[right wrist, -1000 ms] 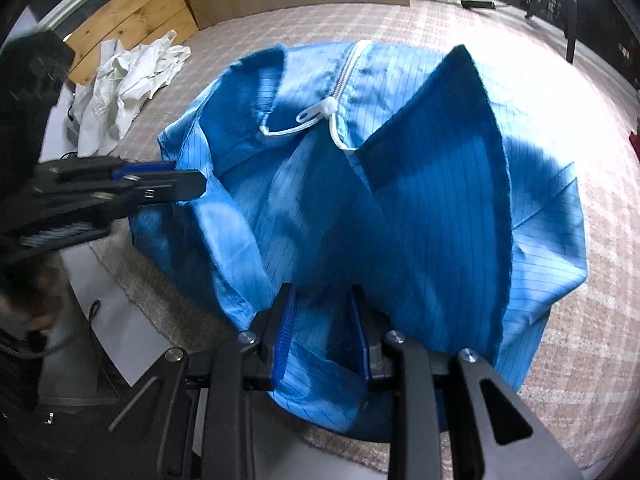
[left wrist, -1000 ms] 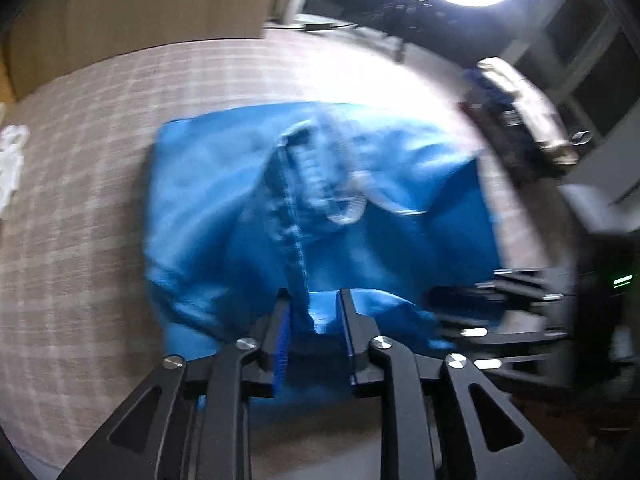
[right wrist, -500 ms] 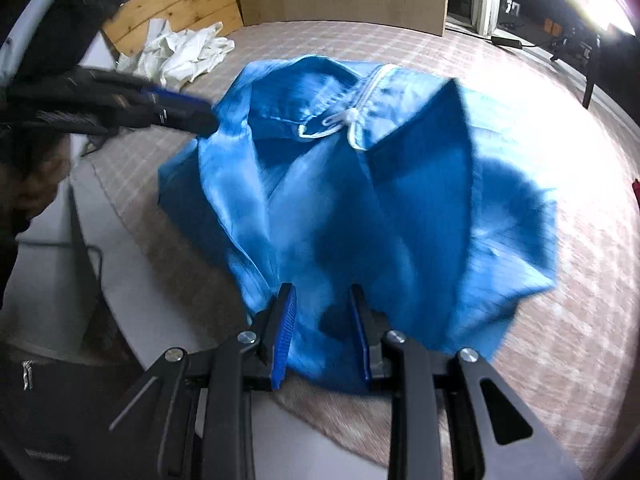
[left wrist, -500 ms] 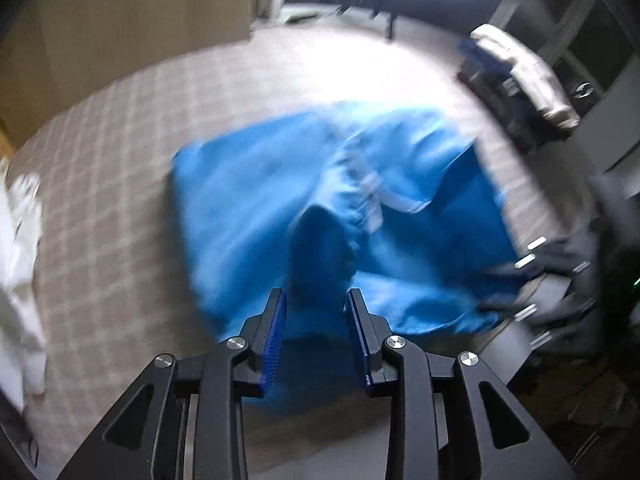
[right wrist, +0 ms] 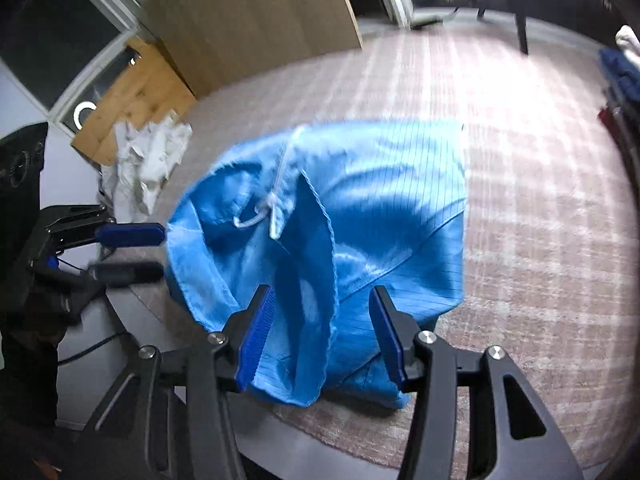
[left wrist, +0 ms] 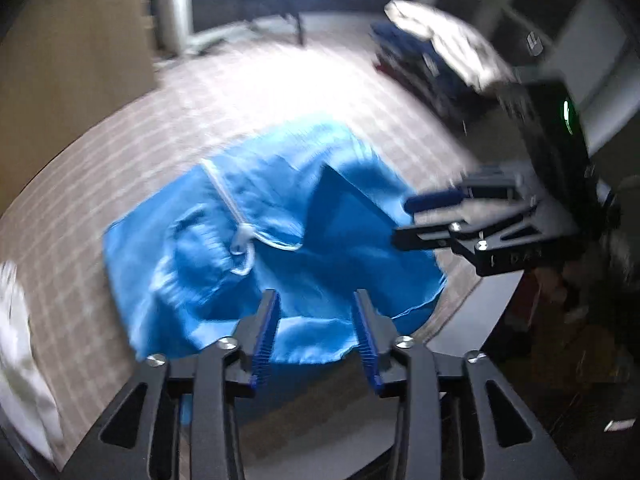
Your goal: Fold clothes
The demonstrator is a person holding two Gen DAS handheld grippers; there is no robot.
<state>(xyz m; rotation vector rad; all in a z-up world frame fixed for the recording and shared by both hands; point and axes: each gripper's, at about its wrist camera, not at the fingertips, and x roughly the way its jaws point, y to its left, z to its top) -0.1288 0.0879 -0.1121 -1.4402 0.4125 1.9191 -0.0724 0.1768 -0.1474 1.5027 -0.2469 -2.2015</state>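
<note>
Left wrist view
- Jaws: the left gripper (left wrist: pixel 316 326) has just been opening; its pads now stand moderately apart with nothing pinched, the cloth showing beyond the gap rather than pressed between them.
- Garment: the blue garment (left wrist: pixel 256 240) lies crumpled at the centre of the frame on the checked cloth (left wrist: pixel 248 112), white zipper (left wrist: pixel 228 200) running up its left half; half a second ago its near edge sat between the pads.
- Other tool: the right gripper (left wrist: pixel 432 216) hangs at the right edge of the frame, over the garment's right side.

Right wrist view
- Jaws: the right gripper (right wrist: pixel 324 328) has likewise just been opening; a fold of the garment (right wrist: pixel 360 208) hangs in the gap, untouched by either pad.
- Left gripper (right wrist: pixel 132 252): middle left, just beside the garment's edge, nothing in it.
- Background: white laundry (right wrist: pixel 148 160) in the upper left.

Meaning
- Step: both hems look released, so this fold seems laid down; the heap is still lumpy and likely needs smoothing or another fold.
</note>
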